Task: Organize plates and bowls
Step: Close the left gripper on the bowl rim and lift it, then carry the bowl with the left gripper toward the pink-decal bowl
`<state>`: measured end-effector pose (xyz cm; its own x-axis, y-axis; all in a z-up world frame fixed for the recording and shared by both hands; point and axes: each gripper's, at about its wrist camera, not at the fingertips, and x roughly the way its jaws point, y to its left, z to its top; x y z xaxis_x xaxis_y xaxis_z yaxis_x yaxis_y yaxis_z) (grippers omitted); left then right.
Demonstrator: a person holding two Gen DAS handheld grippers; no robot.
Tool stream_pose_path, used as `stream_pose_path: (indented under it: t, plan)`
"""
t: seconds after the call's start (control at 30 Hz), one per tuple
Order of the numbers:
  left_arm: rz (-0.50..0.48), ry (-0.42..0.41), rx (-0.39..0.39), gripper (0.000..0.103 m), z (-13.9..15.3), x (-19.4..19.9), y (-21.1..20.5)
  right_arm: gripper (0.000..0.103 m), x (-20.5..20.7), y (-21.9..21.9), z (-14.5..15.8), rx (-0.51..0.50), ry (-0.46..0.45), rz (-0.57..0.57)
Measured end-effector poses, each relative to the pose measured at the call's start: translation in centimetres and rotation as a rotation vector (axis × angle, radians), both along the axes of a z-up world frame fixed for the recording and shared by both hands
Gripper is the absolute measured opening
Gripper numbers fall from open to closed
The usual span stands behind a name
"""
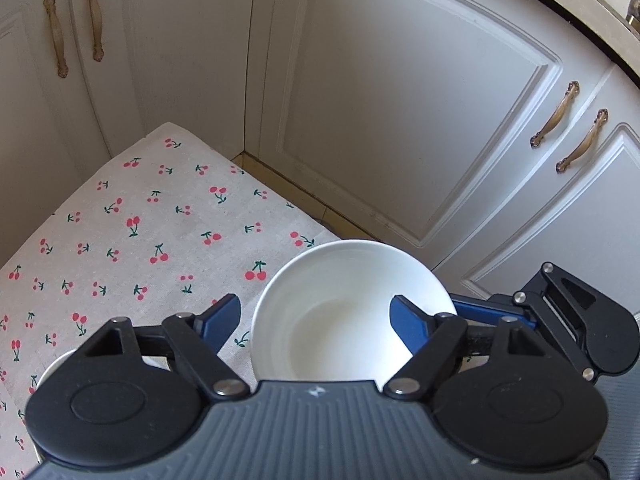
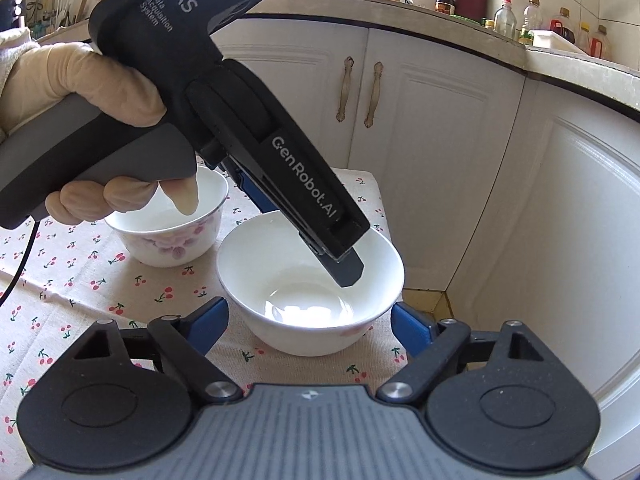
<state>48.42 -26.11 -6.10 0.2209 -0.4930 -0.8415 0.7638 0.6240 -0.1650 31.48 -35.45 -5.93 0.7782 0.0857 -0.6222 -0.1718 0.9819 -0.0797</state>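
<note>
White bowl (image 2: 310, 288) stands on the cherry-print surface (image 1: 132, 240), near its edge. Left tongs (image 1: 316, 320) straddle its wall, one finger inside, grip unconfirmed. Right tongs (image 2: 310, 320) open, flanking it. Second bowl (image 2: 168, 224) stands just beside.

We count two white ceramic bowls: a plain-looking one (image 2: 310, 280) and a pink-flowered one (image 2: 172, 226). We see two black handheld grippers (image 2: 308, 320) (image 2: 348, 268), one cherry-print cloth (image 2: 60, 280), and four brass cabinet handles (image 1: 56, 36) in the left view.
</note>
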Motion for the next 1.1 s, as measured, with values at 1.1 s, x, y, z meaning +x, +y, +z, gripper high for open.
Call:
stream_pose_path:
  t: [1.1]
  plan:
    - [-0.075, 0.108, 0.034, 0.074, -0.7, 1.1, -1.4, 0.092, 0.7, -0.2, -0.2, 0.021, 0.013, -0.002]
